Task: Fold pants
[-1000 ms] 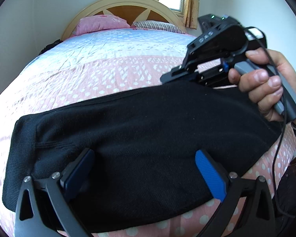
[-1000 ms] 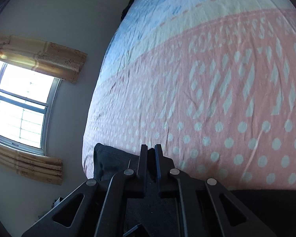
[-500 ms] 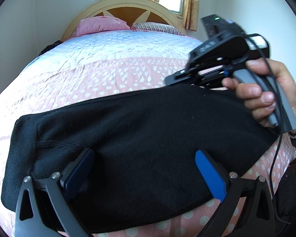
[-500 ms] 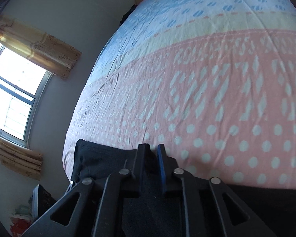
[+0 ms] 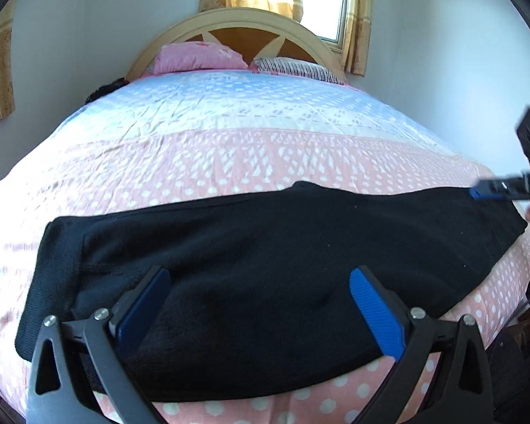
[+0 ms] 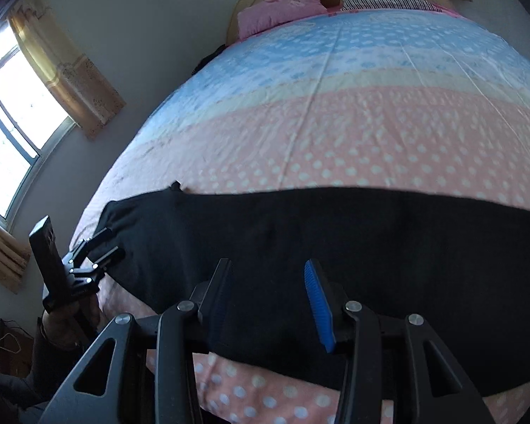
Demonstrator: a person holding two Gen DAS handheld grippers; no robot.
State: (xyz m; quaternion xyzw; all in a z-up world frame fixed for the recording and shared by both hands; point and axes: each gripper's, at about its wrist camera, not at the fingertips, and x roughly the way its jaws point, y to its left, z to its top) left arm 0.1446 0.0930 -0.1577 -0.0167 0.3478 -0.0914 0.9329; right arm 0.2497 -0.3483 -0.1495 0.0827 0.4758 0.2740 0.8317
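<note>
The black pants [image 5: 265, 247] lie flat across the near edge of the bed, folded lengthwise into a long band; they also show in the right wrist view [image 6: 335, 247]. My left gripper [image 5: 258, 304] is open, its blue pads above the cloth near the front edge. My right gripper [image 6: 268, 300] is open and holds nothing, just above the pants. In the left wrist view the right gripper [image 5: 491, 190] is at the far right end of the pants. In the right wrist view the left gripper [image 6: 99, 247] is at the left end.
The bed [image 5: 229, 148] has a pink dotted and pale blue cover. A pink pillow [image 5: 198, 56] and a striped pillow [image 5: 293, 67] lie by the wooden headboard [image 5: 251, 28]. Curtained windows [image 6: 14, 113] are in the walls. The bed's front edge is just below the pants.
My right gripper has let go of the pants and opened. It has pulled away to the right end and turned toward the bed. My left gripper has stayed open over the cloth.
</note>
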